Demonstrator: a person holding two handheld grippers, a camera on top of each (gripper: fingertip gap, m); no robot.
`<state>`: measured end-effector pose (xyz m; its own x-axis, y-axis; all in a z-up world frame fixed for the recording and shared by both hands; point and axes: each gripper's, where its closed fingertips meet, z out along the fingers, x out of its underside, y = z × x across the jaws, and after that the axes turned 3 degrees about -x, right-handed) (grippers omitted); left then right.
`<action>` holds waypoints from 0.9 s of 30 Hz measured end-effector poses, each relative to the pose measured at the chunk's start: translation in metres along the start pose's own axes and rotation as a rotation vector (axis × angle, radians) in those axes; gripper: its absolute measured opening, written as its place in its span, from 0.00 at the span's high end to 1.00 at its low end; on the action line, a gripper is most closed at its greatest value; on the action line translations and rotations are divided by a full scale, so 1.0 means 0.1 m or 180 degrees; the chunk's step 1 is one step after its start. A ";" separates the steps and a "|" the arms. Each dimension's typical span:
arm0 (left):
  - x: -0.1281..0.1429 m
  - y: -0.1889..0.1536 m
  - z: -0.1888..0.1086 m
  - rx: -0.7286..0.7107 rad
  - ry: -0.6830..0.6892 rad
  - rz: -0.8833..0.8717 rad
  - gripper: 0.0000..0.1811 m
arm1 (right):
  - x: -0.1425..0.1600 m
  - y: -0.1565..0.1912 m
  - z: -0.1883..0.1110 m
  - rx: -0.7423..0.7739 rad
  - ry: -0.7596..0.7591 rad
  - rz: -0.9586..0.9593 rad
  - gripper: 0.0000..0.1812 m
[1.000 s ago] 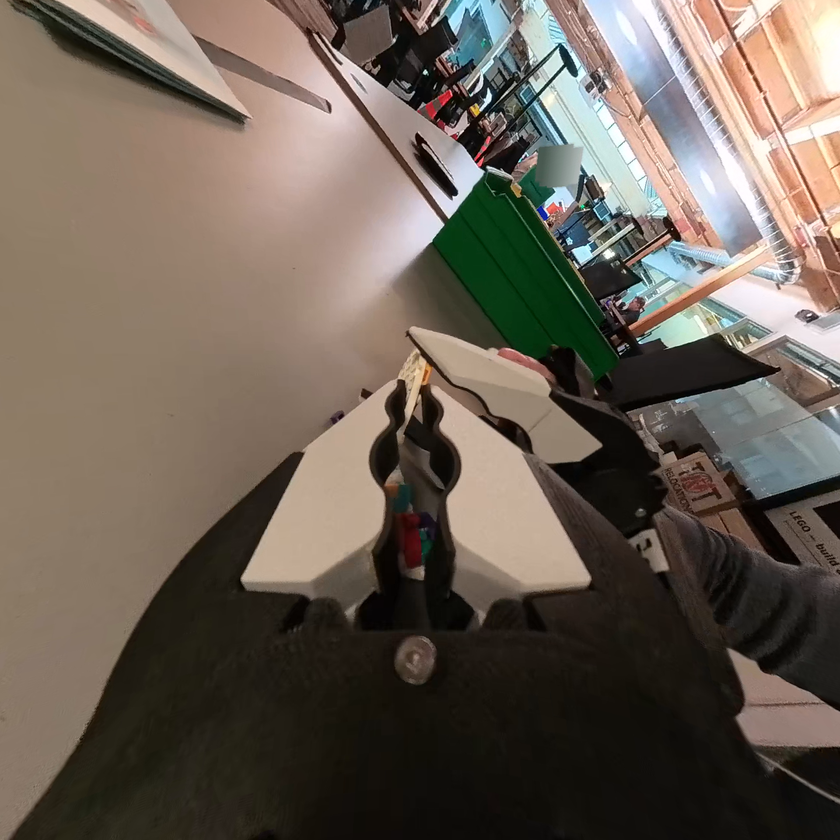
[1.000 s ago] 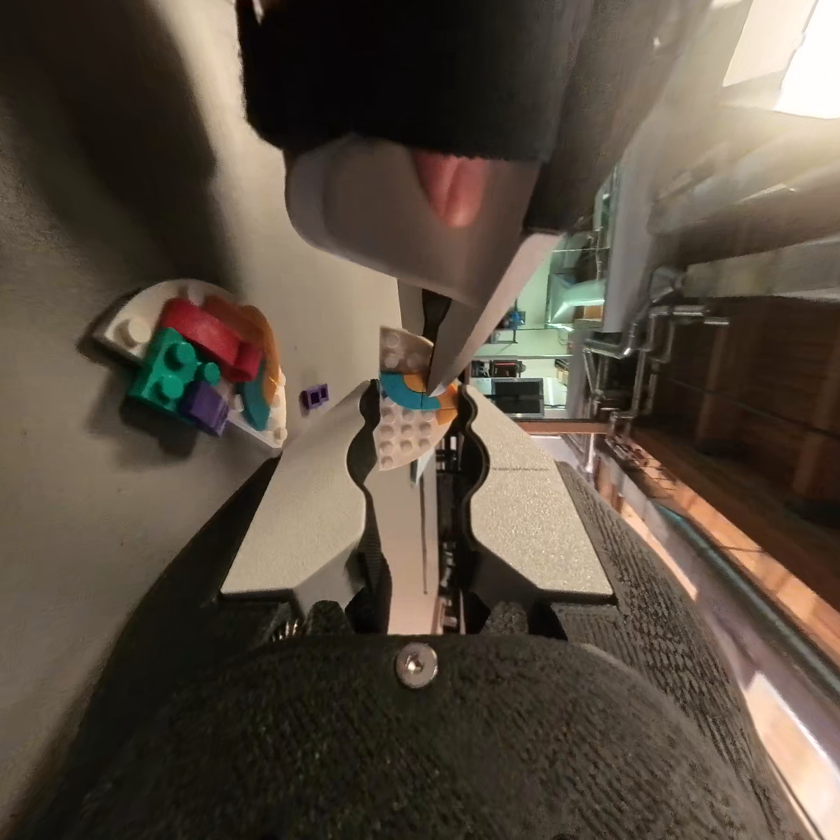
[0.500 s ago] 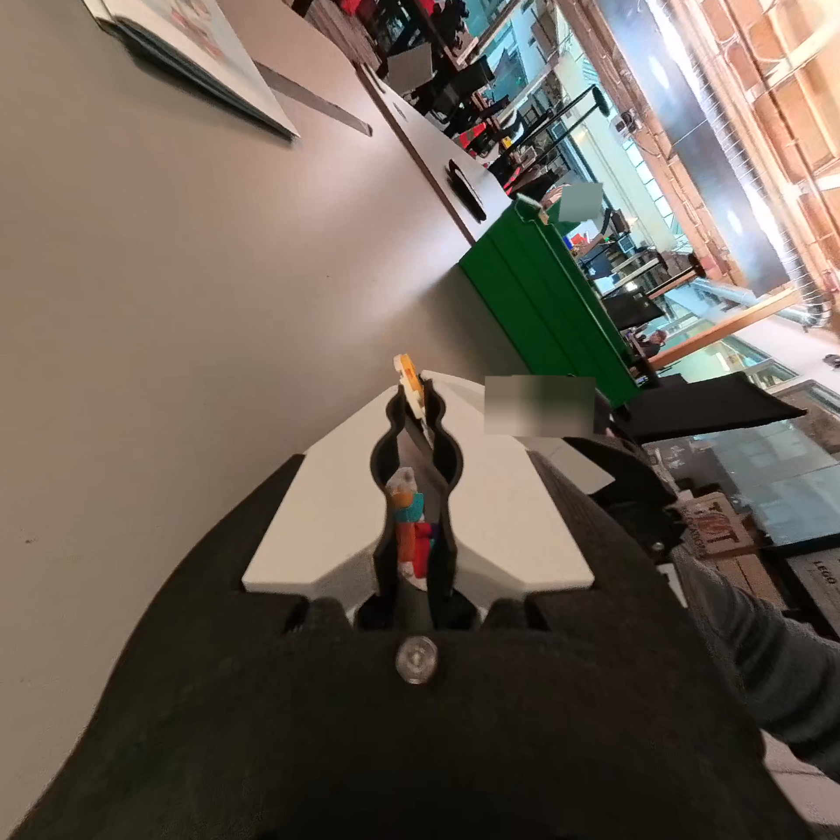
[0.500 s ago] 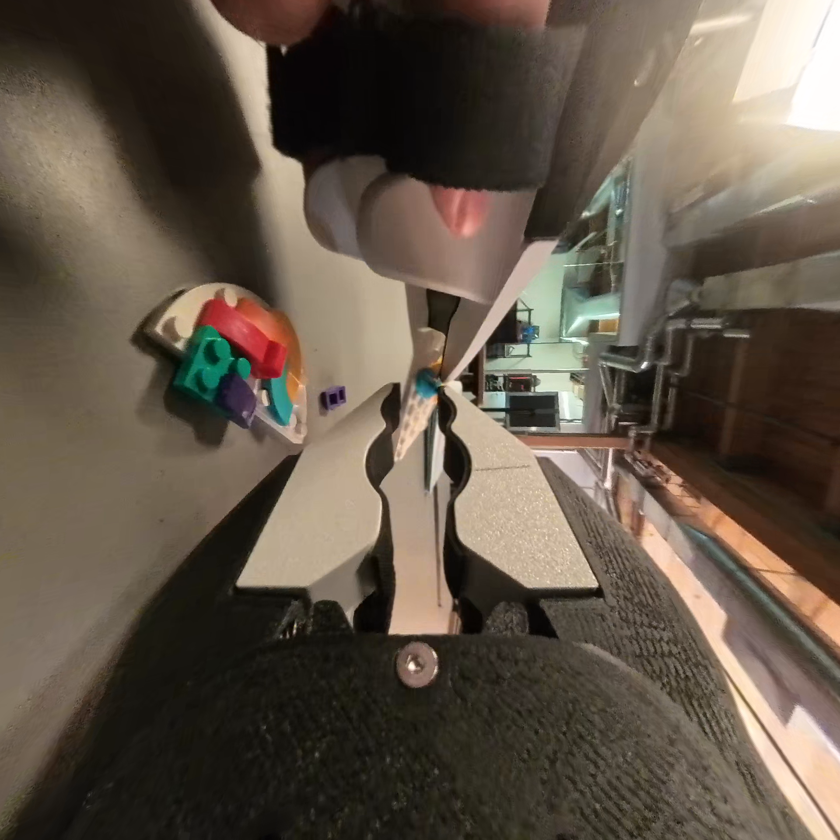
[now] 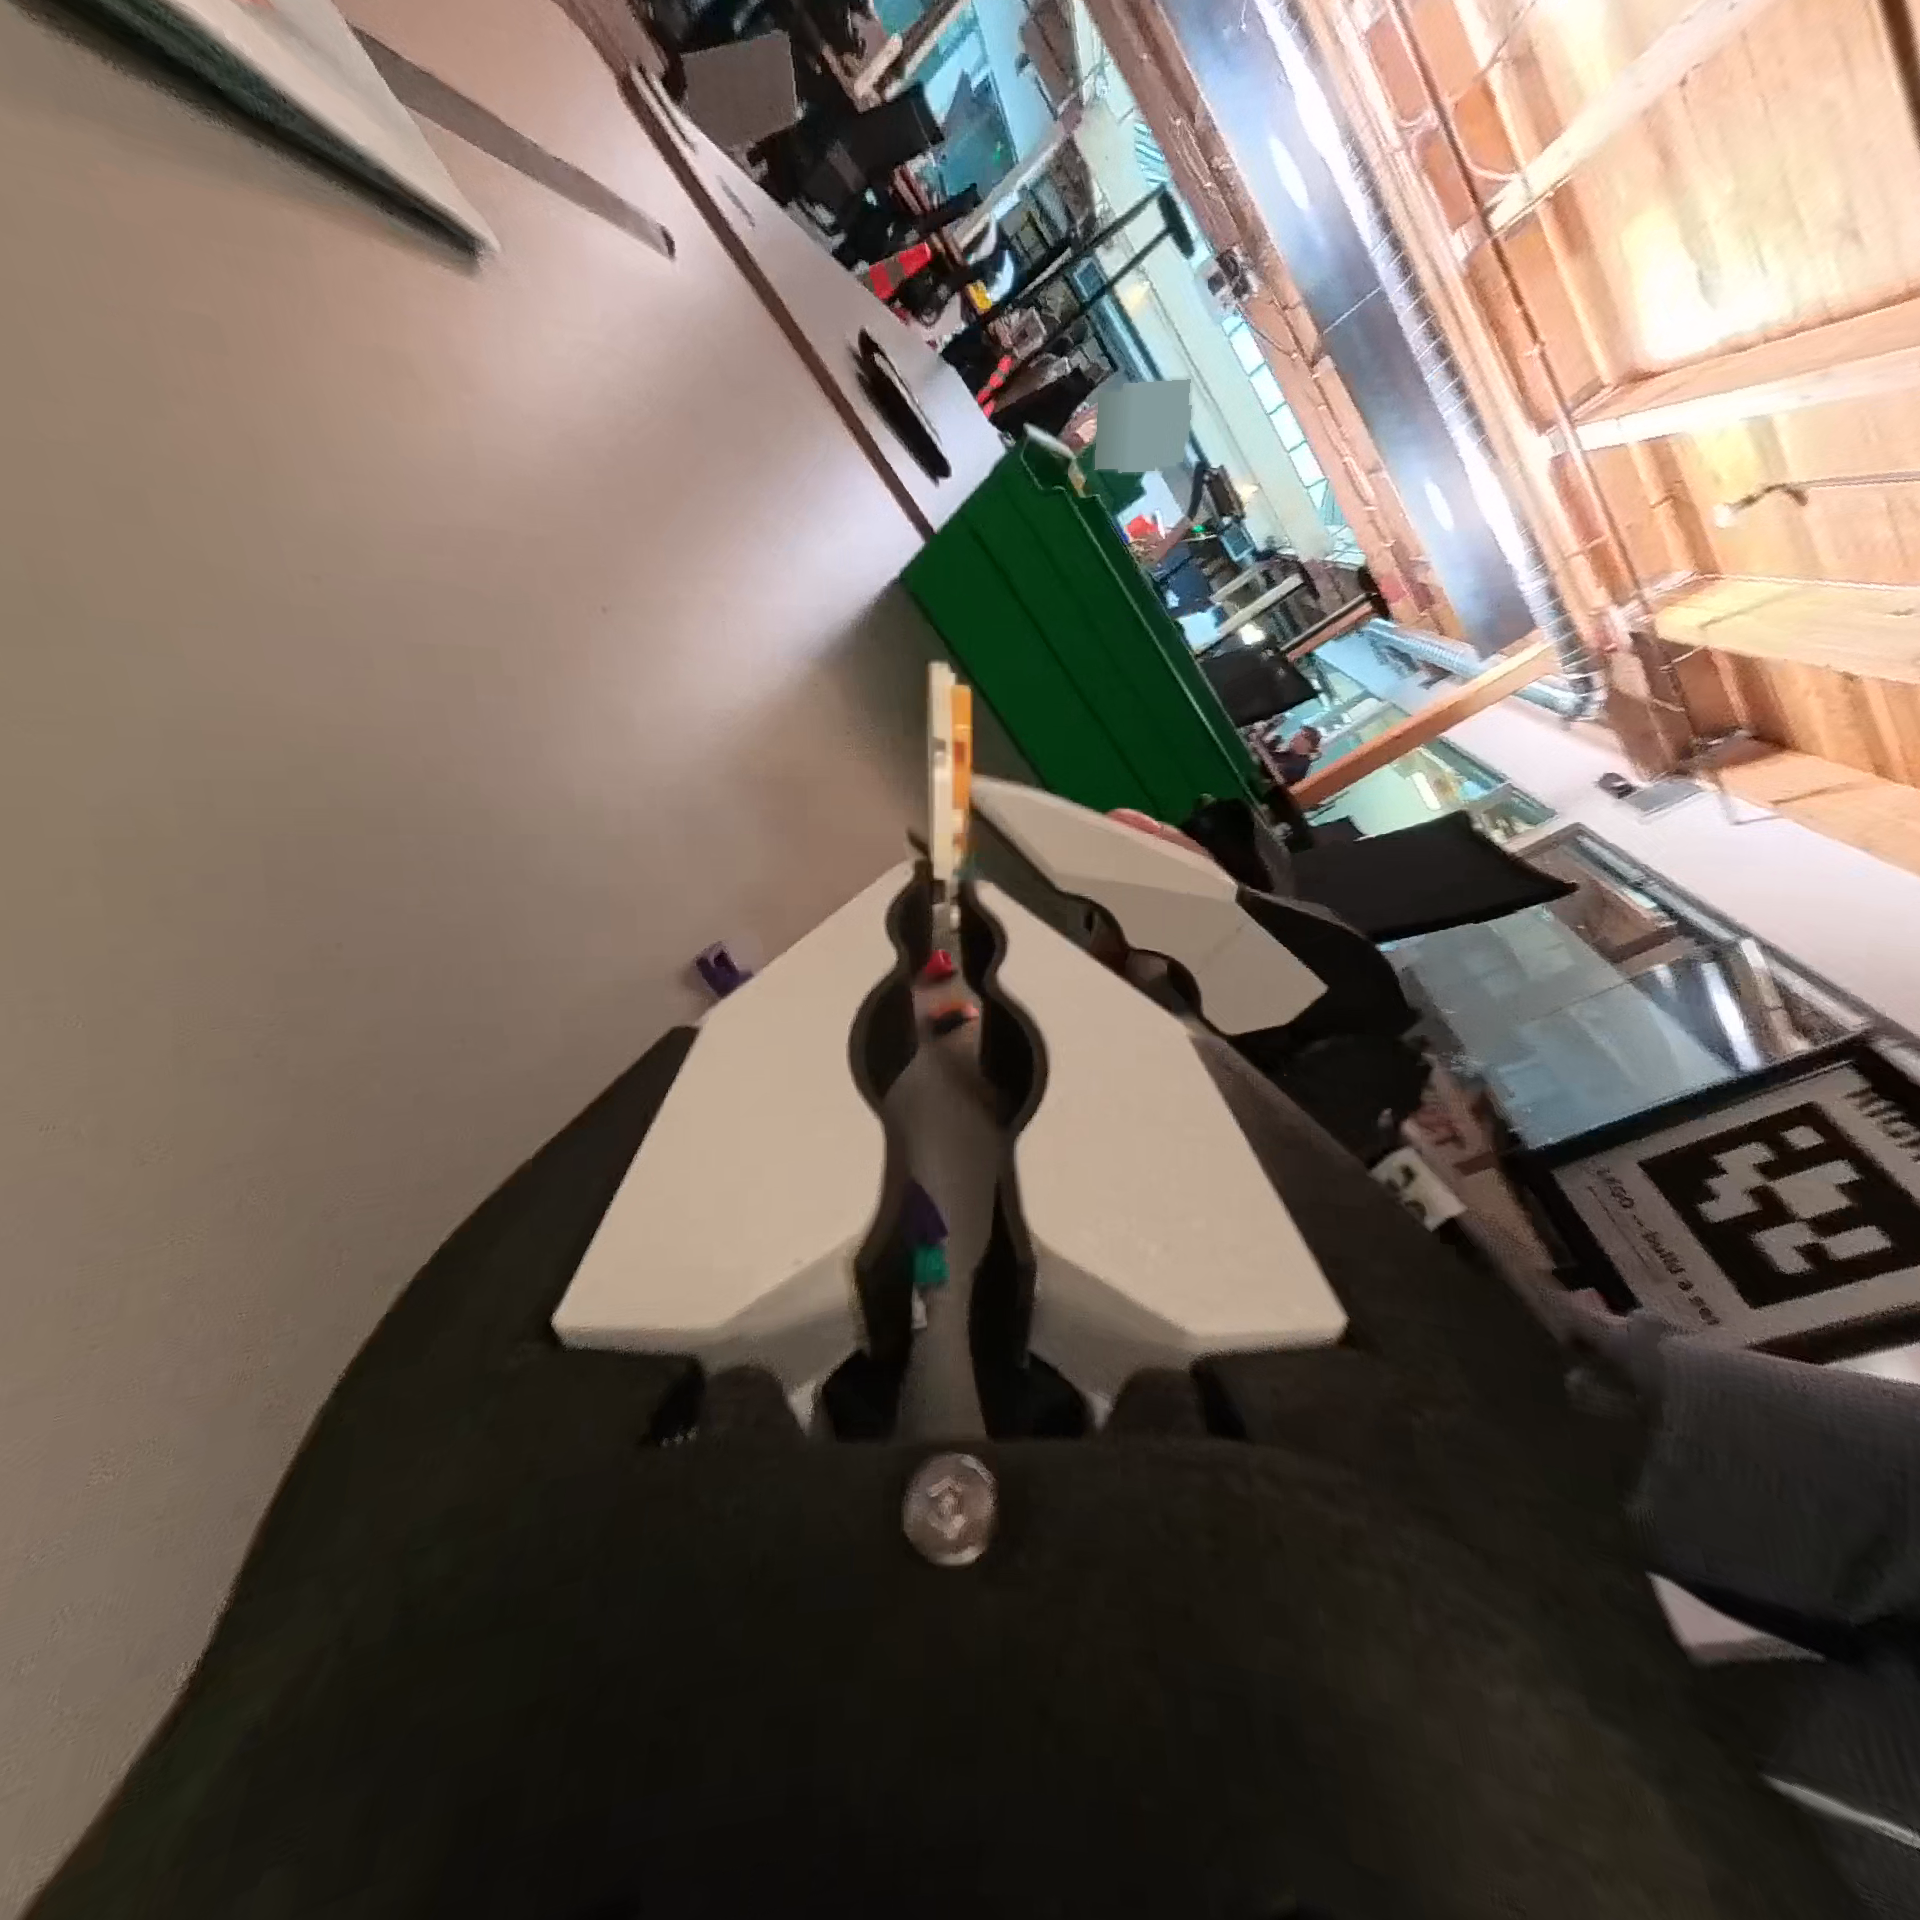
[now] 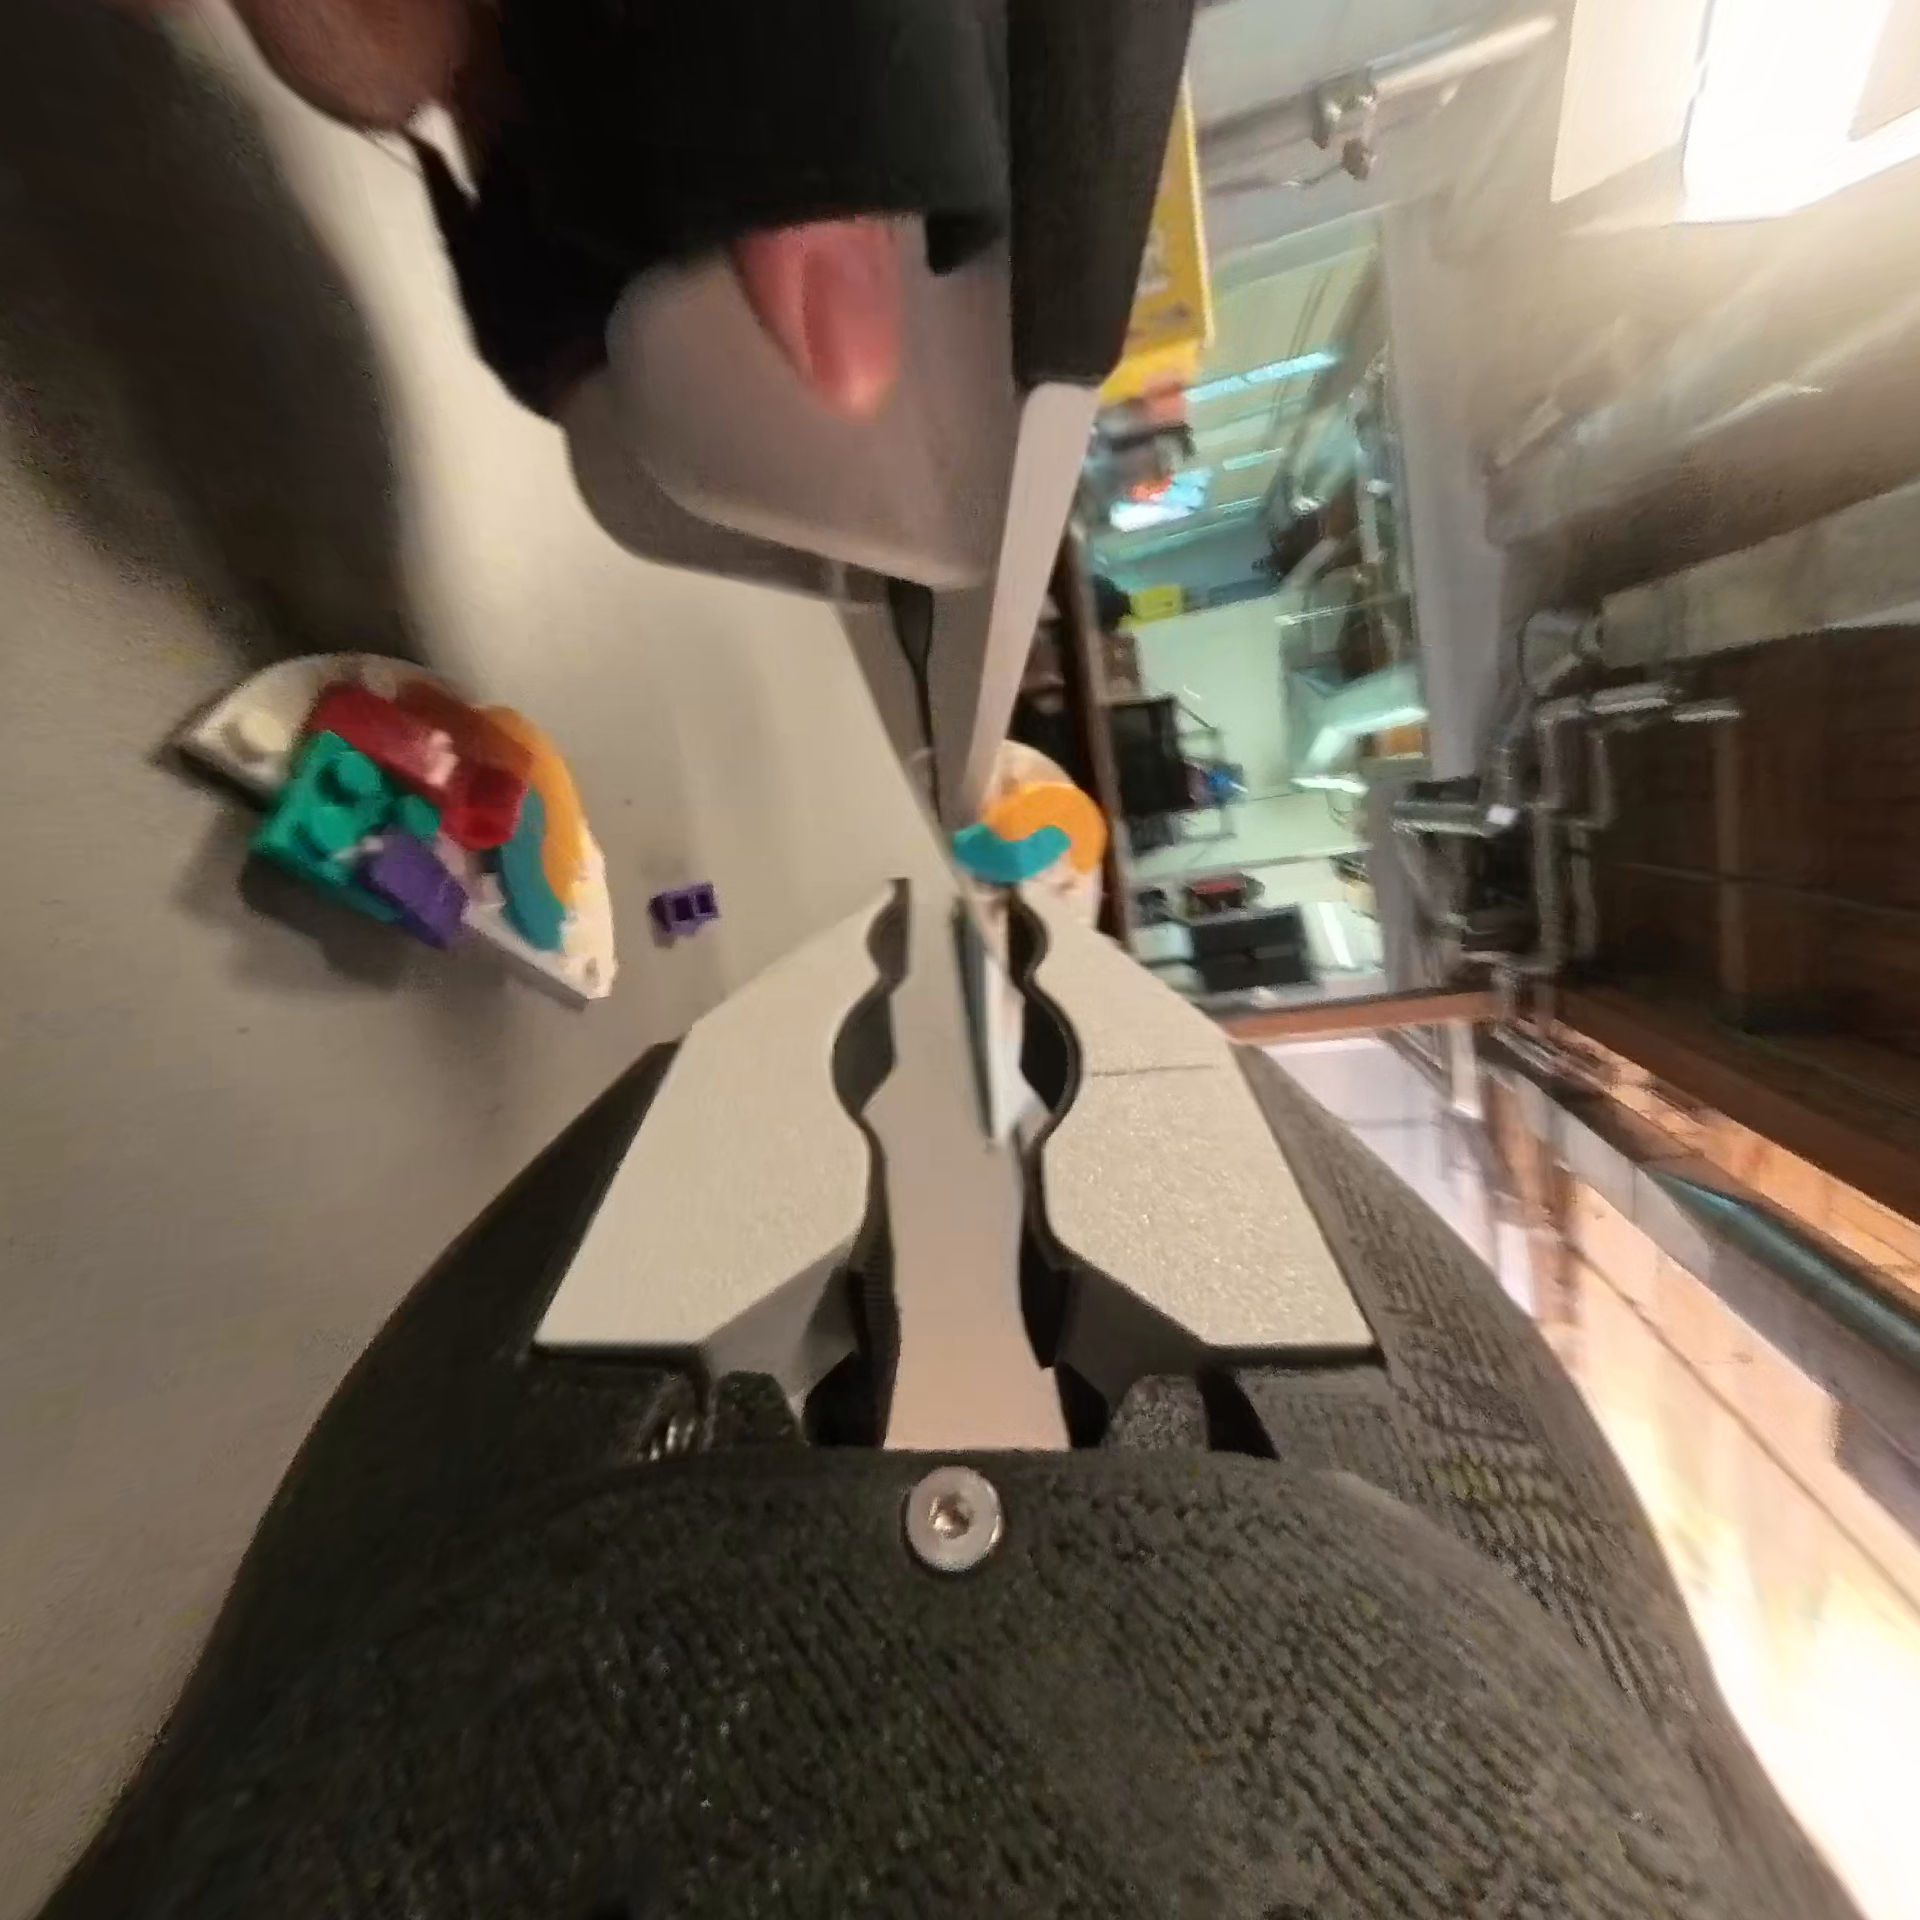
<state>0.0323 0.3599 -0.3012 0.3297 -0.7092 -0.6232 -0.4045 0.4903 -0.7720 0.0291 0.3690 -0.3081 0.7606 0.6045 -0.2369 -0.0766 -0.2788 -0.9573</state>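
**Left wrist view.** A booklet (image 5: pixel 312 125) is lying at the upper left of the frame on the grey table (image 5: pixel 312 675). A single small purple brick (image 5: pixel 717 966) is lying loose on the table, left of centre. At centre, the left gripper (image 5: pixel 940 891) is being held closed on a small white plate (image 5: pixel 943 769), seen edge-on, with an orange piece on its right face. The plate is being held clear of the table and is standing up above the fingertips. The right gripper (image 5: pixel 982 805) is being brought in from the right, and its tip is being held against or just beside the orange face. A green bin (image 5: pixel 1070 644) is standing behind it, right of centre.

**Right wrist view.** At the left of the frame, a larger brick assembly (image 6: pixel 416 821) is resting on the table. It is a white rounded plate already fitted with teal, red, purple and orange parts. The loose purple brick is lying just to its right, unattached. At centre, the small plate is being shown face-on, carrying one teal arc (image 6: pixel 1003 854) and one orange arc (image 6: pixel 1049 810); most of its studs are bare. It is being pinched from above by the left gripper. The jaws of the right gripper are being held slightly apart just below the plate, and no clamping is being seen.
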 end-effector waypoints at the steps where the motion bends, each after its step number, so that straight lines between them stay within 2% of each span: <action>1: 0.00 -0.01 -0.01 -0.0028 0.0000 0.0134 0.98 | -0.01 0.05 -0.02 -0.0177 -0.0129 0.0106 0.85; 2: 0.02 0.01 0.00 -0.0115 0.0056 0.0302 0.99 | -0.02 0.10 -0.04 -0.0344 -0.0249 0.0227 0.77; 3: 0.05 0.04 0.00 -0.0256 0.0115 0.0490 0.99 | -0.02 0.12 -0.06 -0.0448 -0.0329 0.0368 0.75; 5: 0.11 0.05 0.04 -0.0412 0.0255 0.0837 0.99 | 0.01 0.07 -0.08 -0.0447 -0.0361 0.0547 0.78; 8: 0.21 0.05 0.10 -0.0545 0.0477 0.1089 0.99 | 0.03 0.07 -0.07 -0.0439 -0.0302 0.0490 0.80; 11: 0.25 0.08 0.10 -0.0614 0.0567 0.1113 0.99 | 0.05 0.10 -0.06 -0.0423 -0.0223 0.0293 0.82; 19: 0.27 0.11 0.10 -0.0672 0.0587 0.1099 0.99 | 0.07 0.15 -0.05 -0.0582 -0.0043 0.0249 0.83; 27: 0.32 0.18 0.11 -0.0827 0.0686 0.1055 0.99 | 0.08 0.21 -0.05 -0.0392 0.0061 -0.0330 0.83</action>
<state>0.0455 0.3514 -0.3365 -0.0267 -0.6383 -0.7693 -0.6672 0.5845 -0.4618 0.0366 0.3642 -0.3290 0.7726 0.6207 -0.1335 0.0818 -0.3058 -0.9486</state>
